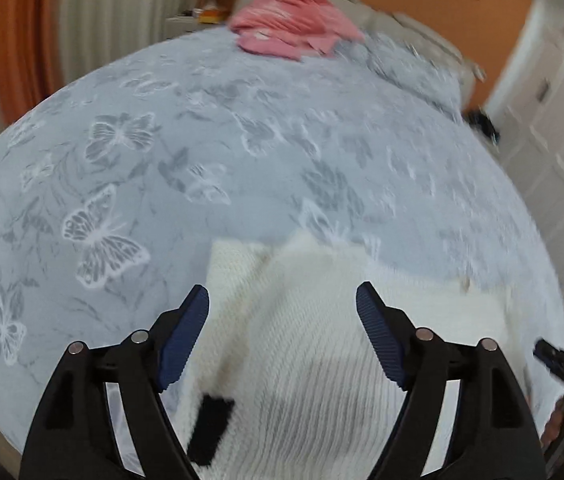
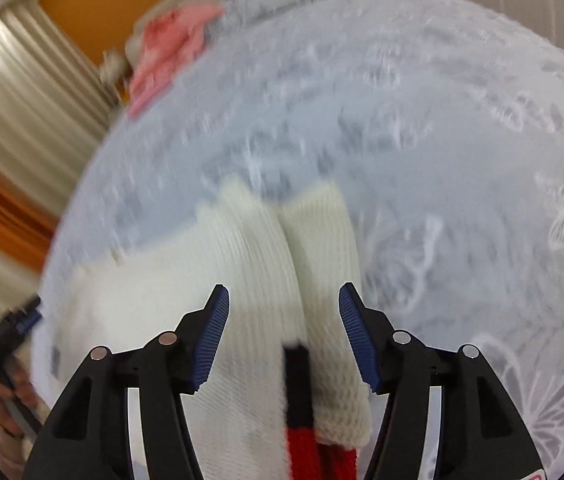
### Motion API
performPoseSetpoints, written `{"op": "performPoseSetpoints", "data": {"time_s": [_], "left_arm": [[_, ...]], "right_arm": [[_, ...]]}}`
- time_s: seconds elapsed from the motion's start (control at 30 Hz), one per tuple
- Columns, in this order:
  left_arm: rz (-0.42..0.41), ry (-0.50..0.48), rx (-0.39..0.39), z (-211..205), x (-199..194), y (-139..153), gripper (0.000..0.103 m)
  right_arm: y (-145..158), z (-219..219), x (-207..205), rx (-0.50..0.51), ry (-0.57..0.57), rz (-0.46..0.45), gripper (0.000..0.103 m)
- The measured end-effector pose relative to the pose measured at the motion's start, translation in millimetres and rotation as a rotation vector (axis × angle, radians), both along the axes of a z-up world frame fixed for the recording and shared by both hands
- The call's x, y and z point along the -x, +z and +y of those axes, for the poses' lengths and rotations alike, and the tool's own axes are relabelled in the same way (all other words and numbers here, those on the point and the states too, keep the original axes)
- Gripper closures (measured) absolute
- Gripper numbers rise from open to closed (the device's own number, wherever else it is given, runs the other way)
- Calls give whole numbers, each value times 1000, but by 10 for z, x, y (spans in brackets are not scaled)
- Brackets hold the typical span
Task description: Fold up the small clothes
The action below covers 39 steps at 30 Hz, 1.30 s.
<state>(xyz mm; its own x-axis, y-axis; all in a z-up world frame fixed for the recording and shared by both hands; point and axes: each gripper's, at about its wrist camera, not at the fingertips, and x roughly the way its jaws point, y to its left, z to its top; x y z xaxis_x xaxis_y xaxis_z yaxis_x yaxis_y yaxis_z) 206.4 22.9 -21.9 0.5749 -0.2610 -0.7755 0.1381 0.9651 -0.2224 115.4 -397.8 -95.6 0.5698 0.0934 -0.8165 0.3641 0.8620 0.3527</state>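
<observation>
A small white ribbed knit garment (image 1: 301,320) lies on the bed near its front edge, with a black patch (image 1: 212,424) at its near end. My left gripper (image 1: 282,296) hovers over it with jaws wide apart, open, and the knit lies beneath the gap, untouched by the pads. In the right wrist view the same white knit (image 2: 242,256) shows two lobes meeting at a seam, with black and red trim (image 2: 299,436) at the near end. My right gripper (image 2: 283,294) is open above it, pads clear of the cloth.
The bed wears a grey-blue cover with white butterflies (image 1: 102,232). A pile of pink clothes (image 1: 293,20) sits at the far end by the headboard. White panelled doors (image 1: 553,128) stand on the right, curtains (image 1: 94,20) on the left. A hand with the other gripper (image 2: 6,344) shows at the left edge.
</observation>
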Motion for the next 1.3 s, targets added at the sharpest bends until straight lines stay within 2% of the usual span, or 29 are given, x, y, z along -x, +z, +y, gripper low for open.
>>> {"op": "performPoseSetpoints", "data": {"time_s": [0.03,0.07,0.1,0.13,0.17,0.2,0.27,0.37,0.43,0.47,0.5,0.53,0.57,0.6,0.63,0.7,0.73,0.77,0.8,0.87,0.93,0.97,1.07,1.13,1.17,1.2,1.23,1.3], "left_arm": [[22,-5,-29,-56,1,-86,30],[37,-11,-39,-93,-2,-147,41],[63,-21,-57,-133,-10,-238,59],[84,-24,-74,-170,-28,-300,69],[107,-17,-102,-176,-37,-380,88],[133,0,-123,-149,-50,-453,96],[163,40,-126,-22,-77,-565,97],[167,36,-117,29,-87,-589,97],[163,36,-120,-7,-60,-483,96],[159,34,-91,-8,-40,-400,94],[153,29,-64,-7,-55,-351,93],[143,22,-44,-22,-68,-294,89],[134,18,-46,-60,-112,-232,75],[130,20,-56,-95,-158,-222,59],[131,24,-68,-133,-232,-229,56],[161,8,-63,-190,-400,-318,57],[200,2,-56,-221,-498,-420,59],[230,-10,-40,-238,-573,-506,82],[248,-9,-49,-240,-607,-569,96],[253,27,-40,-156,-677,-642,96],[264,58,12,-50,-696,-690,96],[265,71,39,-4,-699,-710,96],[243,62,39,-29,-630,-612,92],[228,39,76,-10,-523,-470,88],[215,28,102,41,-415,-369,76],[205,26,115,109,-316,-294,59],[196,33,120,212,-151,-213,52],[198,43,132,424,128,-164,40]], "right_arm": [[-71,-7,-8,-13,7,15,47],[-176,22,-22,-30,13,32,54],[-231,47,-28,-41,21,40,94],[-262,43,-29,-56,25,53,96],[-226,24,23,-44,-3,40,96],[-171,-12,74,-9,-22,30,97],[-204,-151,158,19,-63,48,97],[-353,-285,166,-60,-86,58,97],[-217,-163,85,-21,-34,65,93],[-155,-125,58,-15,-20,60,90],[-66,-71,20,2,-7,43,86],[11,-27,-39,30,9,25,76],[60,12,-102,49,22,12,70],[97,43,-169,71,28,6,59],[96,57,-248,89,32,11,56],[2,65,-487,110,42,59,56],[-66,60,-580,116,41,86,67],[-120,69,-624,108,49,95,89],[-173,46,-659,92,55,102,96],[-168,-79,-645,104,5,82,97],[-285,-257,-600,48,-46,87,99],[-360,-341,-553,-15,-65,73,99],[-226,-263,-496,-16,-41,55,95],[-4,-154,-321,7,-24,21,85],[85,-111,-207,22,-21,2,80],[164,-80,-78,34,-20,-12,63],[241,-48,74,49,-26,-22,46],[268,-5,464,57,-36,-7,34]]}}
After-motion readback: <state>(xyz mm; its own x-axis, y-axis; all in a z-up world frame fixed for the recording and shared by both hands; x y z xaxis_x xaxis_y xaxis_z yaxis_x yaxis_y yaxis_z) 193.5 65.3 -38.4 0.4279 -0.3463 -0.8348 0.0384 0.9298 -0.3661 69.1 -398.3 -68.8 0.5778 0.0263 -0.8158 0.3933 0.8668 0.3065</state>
